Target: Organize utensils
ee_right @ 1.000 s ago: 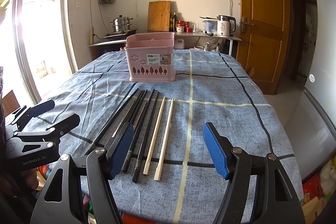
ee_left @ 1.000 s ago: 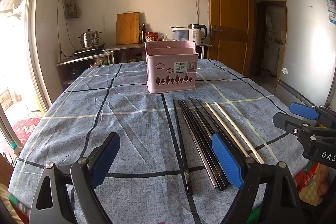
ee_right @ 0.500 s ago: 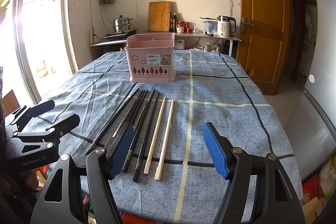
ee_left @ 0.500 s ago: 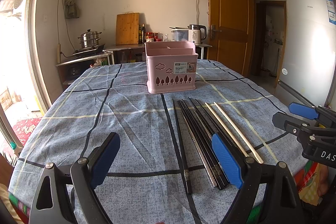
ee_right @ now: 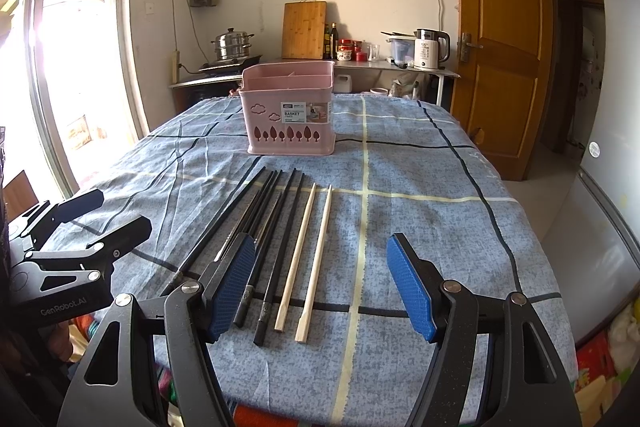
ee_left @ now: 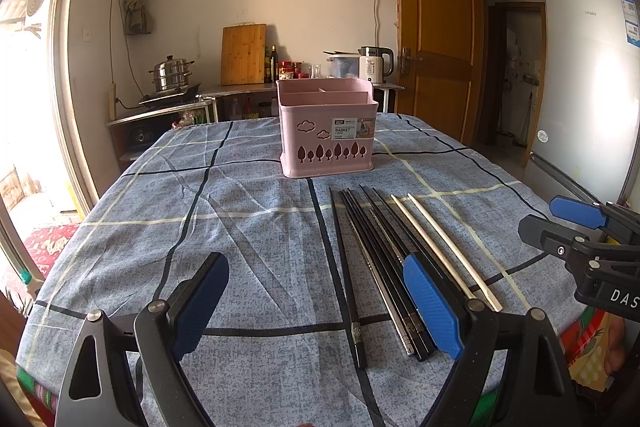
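Observation:
A pink divided utensil basket [ee_left: 327, 131] stands upright at the middle of the table, also in the right wrist view [ee_right: 289, 109]. Several black chopsticks [ee_left: 380, 259] lie in a row in front of it, with two pale wooden chopsticks [ee_left: 444, 247] to their right; both kinds show in the right wrist view, black [ee_right: 264, 223] and wooden [ee_right: 308, 259]. My left gripper [ee_left: 316, 303] is open and empty above the near table edge, left of the chopsticks. My right gripper [ee_right: 322, 287] is open and empty over the near ends of the chopsticks.
The table wears a blue checked cloth [ee_left: 248, 227]. Behind it a counter holds a steel pot [ee_left: 170, 73], a wooden cutting board [ee_left: 243, 54] and a kettle [ee_left: 374, 63]. A wooden door [ee_left: 436, 35] and a fridge [ee_left: 588, 87] stand at the right.

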Available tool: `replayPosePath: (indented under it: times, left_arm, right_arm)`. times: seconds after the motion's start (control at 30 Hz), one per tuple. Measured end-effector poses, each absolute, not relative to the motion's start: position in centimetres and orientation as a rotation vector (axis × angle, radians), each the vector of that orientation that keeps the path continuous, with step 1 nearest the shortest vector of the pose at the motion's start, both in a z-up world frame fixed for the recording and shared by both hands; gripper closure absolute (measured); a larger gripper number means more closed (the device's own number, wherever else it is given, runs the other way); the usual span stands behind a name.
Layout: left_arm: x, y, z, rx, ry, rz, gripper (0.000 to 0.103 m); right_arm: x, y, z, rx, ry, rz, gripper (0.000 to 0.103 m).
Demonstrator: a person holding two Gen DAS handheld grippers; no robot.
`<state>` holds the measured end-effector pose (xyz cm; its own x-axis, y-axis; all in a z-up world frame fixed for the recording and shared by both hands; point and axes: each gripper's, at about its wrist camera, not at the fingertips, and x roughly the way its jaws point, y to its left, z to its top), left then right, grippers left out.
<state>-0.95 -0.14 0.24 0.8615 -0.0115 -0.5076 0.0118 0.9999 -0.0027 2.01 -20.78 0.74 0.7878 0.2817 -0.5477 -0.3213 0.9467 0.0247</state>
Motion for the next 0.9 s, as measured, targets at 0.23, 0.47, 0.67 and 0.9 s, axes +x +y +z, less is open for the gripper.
replayPosePath:
  times: [0.23,0.47,0.67,0.9]
  left_arm:
    - [-1.1,-0.1,0.2,0.001,0.535,-0.014,0.014]
    - [-0.8,0.0,0.1,0.001,0.541,-0.013,0.014]
    - [0.6,0.4,-0.2,0.000,0.563,-0.021,0.014]
    - [4.2,2.1,-1.3,-0.051,0.649,-0.060,0.014]
  right_arm:
    - [2.0,-20.7,0.7,-0.071,0.579,0.325,0.034]
    - [2.1,-20.8,0.5,-0.070,0.588,0.325,0.034]
    - [2.8,-20.7,0.3,-0.072,0.596,0.323,0.034]
    - [5.0,-20.5,0.0,-0.080,0.625,0.307,0.034]
